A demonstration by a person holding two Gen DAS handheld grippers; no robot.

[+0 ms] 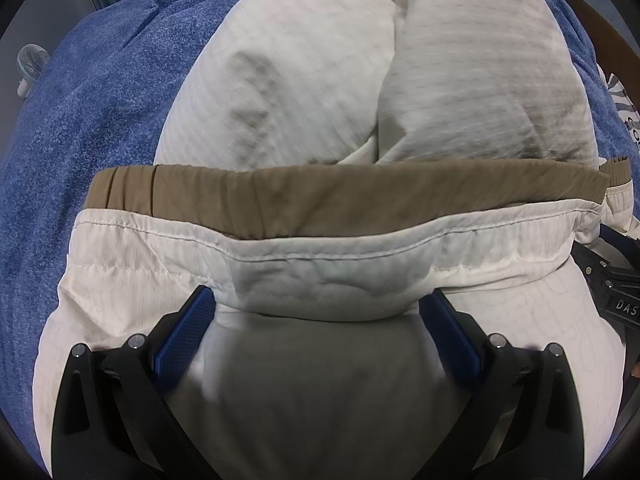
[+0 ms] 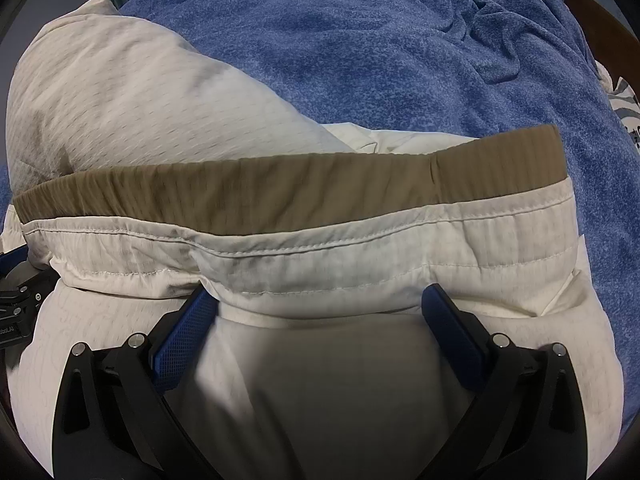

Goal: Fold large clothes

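Note:
White trousers with a tan inner waistband lie on a blue blanket. The legs stretch away from me. My left gripper is open, its blue fingers straddling the white waistband hem near the trousers' left side. My right gripper is open too, its blue fingers either side of the waistband near the right side. The trousers fill the left of the right wrist view. Each gripper shows at the edge of the other's view.
The blue blanket covers the whole surface and is rumpled at the far right. A small white fan stands off the left edge. A patterned black-and-white item lies at the right edge.

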